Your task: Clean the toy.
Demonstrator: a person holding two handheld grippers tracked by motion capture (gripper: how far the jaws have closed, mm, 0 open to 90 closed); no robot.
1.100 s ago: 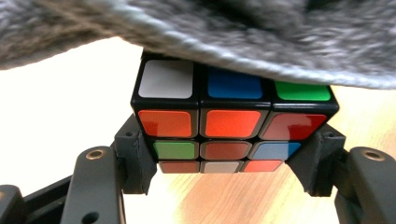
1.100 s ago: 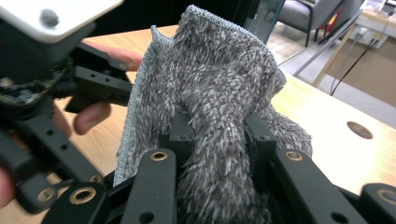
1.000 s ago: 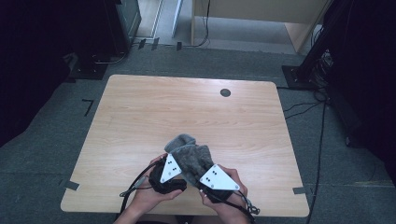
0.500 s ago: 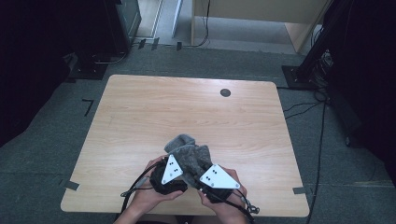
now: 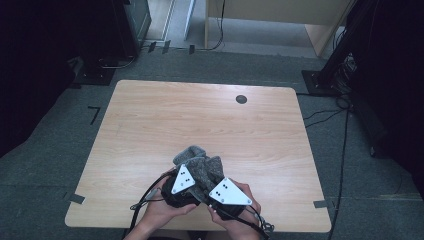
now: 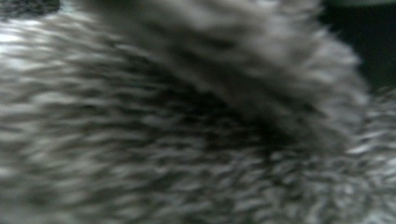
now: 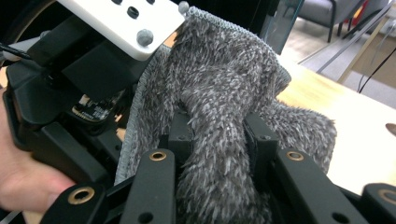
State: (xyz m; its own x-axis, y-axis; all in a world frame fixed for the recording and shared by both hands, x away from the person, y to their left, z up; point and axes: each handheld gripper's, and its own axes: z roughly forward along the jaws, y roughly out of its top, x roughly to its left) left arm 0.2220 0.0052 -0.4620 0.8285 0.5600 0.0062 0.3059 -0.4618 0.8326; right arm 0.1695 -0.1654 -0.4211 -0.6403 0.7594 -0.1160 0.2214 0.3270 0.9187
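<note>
A grey fuzzy cloth (image 5: 199, 164) is bunched near the table's front edge, between both hand-held grippers. In the right gripper view my right gripper (image 7: 215, 135) is shut on a thick fold of the cloth (image 7: 224, 93), its black pads pressing it from both sides. My left gripper (image 5: 186, 186) sits just left of it, its white plate up and its body against the cloth. The left gripper view has blurred grey cloth fibres (image 6: 187, 121) pressed right up to the lens, hiding the jaws. The other gripper's black body (image 7: 70, 84) is close at the left of the right gripper view.
The wooden table (image 5: 200, 115) has a small round dark cable hole (image 5: 241, 99) at the back right. Black cables (image 5: 150, 192) trail from the grippers over the front edge. Dark stands and a wooden cabinet stand on the carpet beyond the table.
</note>
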